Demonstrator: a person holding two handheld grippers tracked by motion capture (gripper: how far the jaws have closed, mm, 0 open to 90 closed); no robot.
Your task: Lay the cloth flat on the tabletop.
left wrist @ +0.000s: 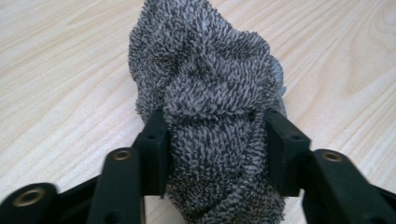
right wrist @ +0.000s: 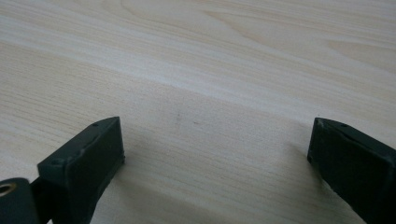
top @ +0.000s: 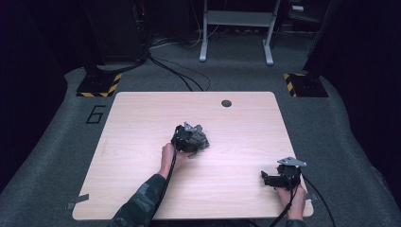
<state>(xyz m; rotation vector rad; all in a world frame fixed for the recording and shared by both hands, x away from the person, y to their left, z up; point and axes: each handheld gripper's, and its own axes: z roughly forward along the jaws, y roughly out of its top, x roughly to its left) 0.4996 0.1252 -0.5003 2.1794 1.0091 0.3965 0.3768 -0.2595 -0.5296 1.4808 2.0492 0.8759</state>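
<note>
A grey fuzzy cloth (left wrist: 210, 93) lies bunched on the light wooden table (top: 142, 118). My left gripper (left wrist: 214, 135) is shut on the grey cloth, with its two black jaws pressing the bunch from both sides. In the high view that left gripper (top: 198, 141) sits near the table's middle, and the cloth (top: 204, 138) peeks out at its tip. My right gripper (right wrist: 217, 149) rests low over bare wood with its jaws wide apart and nothing between them. The high view puts the right gripper (top: 268, 179) near the front right corner.
A small dark round hole (top: 226, 103) marks the table's far side. Beyond the table stand a grey metal frame (top: 236, 28) and black stands with yellow-black striped bases (top: 99, 85). Cables (top: 179, 71) run across the grey floor.
</note>
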